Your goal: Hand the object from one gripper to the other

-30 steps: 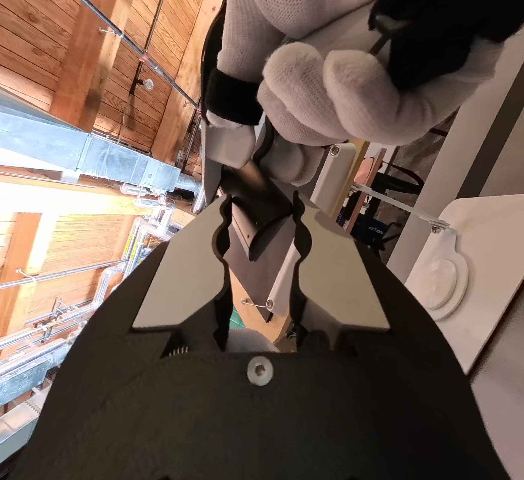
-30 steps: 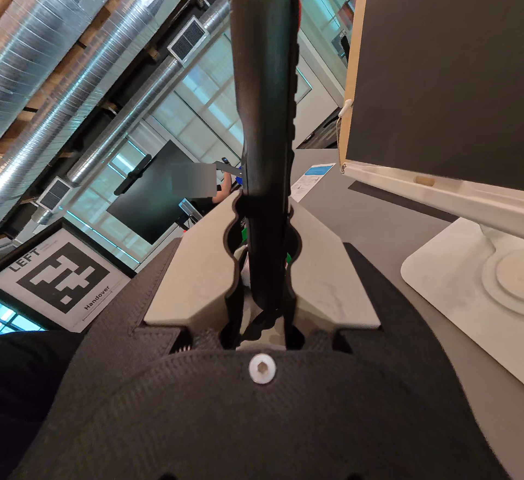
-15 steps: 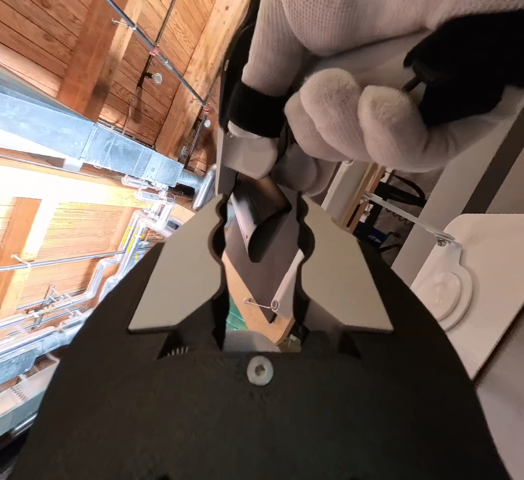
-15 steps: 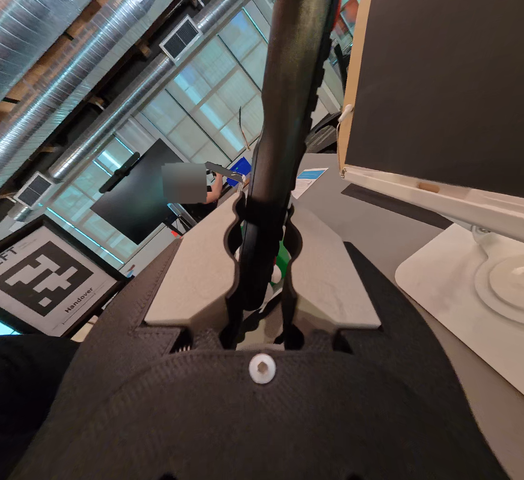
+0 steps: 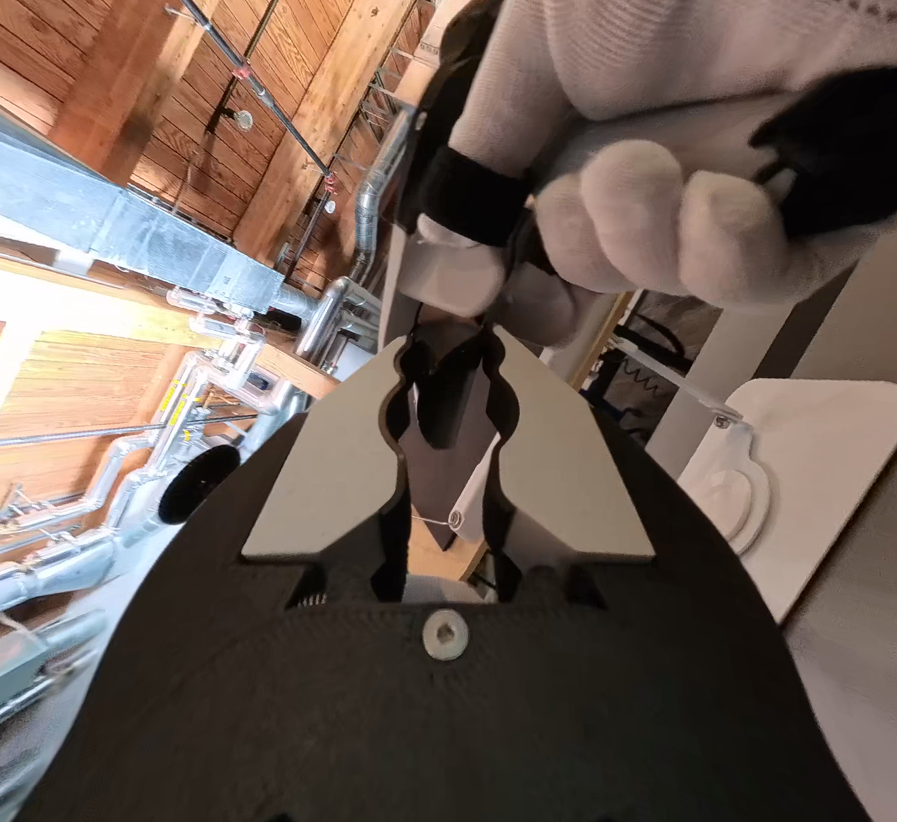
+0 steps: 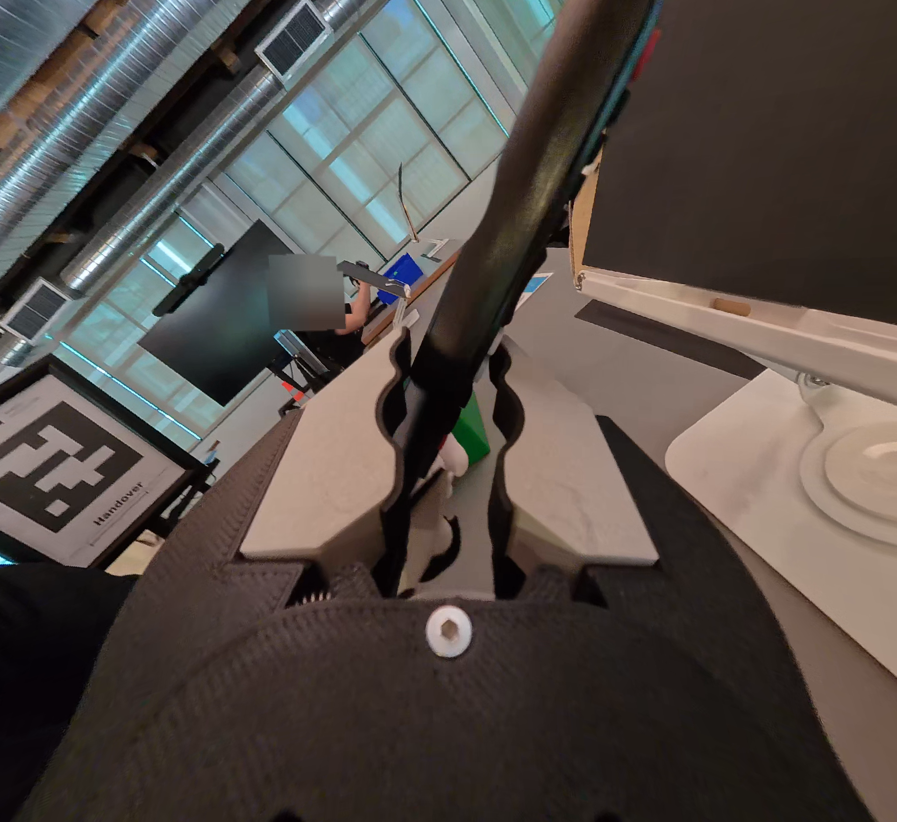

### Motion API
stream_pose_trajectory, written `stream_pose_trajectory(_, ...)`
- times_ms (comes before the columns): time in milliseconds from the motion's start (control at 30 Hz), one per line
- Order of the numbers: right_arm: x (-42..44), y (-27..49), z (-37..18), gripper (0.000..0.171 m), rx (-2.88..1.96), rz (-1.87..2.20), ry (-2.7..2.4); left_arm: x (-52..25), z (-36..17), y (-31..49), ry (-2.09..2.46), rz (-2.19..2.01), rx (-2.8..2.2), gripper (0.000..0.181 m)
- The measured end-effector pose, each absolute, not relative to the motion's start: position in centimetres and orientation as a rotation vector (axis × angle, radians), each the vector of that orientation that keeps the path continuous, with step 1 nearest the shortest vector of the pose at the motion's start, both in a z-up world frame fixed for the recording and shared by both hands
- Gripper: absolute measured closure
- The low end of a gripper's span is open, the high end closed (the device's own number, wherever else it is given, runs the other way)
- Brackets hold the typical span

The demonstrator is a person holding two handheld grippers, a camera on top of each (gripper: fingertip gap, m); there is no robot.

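The object is a long black remote control (image 6: pixel 548 167). My right gripper (image 6: pixel 454 347) is shut on its lower end; the remote leans up and to the right. In the left wrist view the remote's far end (image 5: pixel 446 400) sits between the fingers of my left gripper (image 5: pixel 449 342). The left jaws are open, close on both sides of it, with thin gaps showing. A white-gloved hand (image 5: pixel 631 226) that holds the right gripper fills the top right, just beyond the left fingertips.
A white stand base (image 6: pixel 776 483) and a black panel (image 6: pixel 776 94) on a white arm stand close at the right. The base also shows in the left wrist view (image 5: pixel 801 459). A framed marker sign (image 6: pixel 63 459) stands at the left. A green object (image 6: pixel 471 429) lies on the grey table beyond.
The left gripper moved up around the remote's end and its jaws narrowed. In the right gripper the remote tilted from upright over to the right.
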State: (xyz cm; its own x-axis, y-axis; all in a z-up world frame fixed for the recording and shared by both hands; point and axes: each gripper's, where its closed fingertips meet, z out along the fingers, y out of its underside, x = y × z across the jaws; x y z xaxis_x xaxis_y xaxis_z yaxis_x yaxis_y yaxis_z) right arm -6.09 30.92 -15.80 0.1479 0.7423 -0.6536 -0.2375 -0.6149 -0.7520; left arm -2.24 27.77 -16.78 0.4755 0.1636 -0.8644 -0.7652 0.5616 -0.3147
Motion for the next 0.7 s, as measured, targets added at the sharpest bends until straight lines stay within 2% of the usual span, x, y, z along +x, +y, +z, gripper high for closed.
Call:
stream_pose_trajectory(467,-5.2,28.9,-14.1,0.112,-1.515,1.572,-0.696,-3.8,-12.8,25.8,0.966,0.254,-0.958,0.162)
stream_pose_trajectory(567,-3.5,27.8,-14.4,0.121,-1.506,1.457,-0.866,-4.3,-12.1,25.1,1.000,0.131,-1.027,0.161)
stream_pose_trajectory(700,-1.2,27.3,-13.2,0.122,-1.378,1.055,-1.026,-5.1,-11.2,24.3,0.995,-0.094,-1.118,0.162)
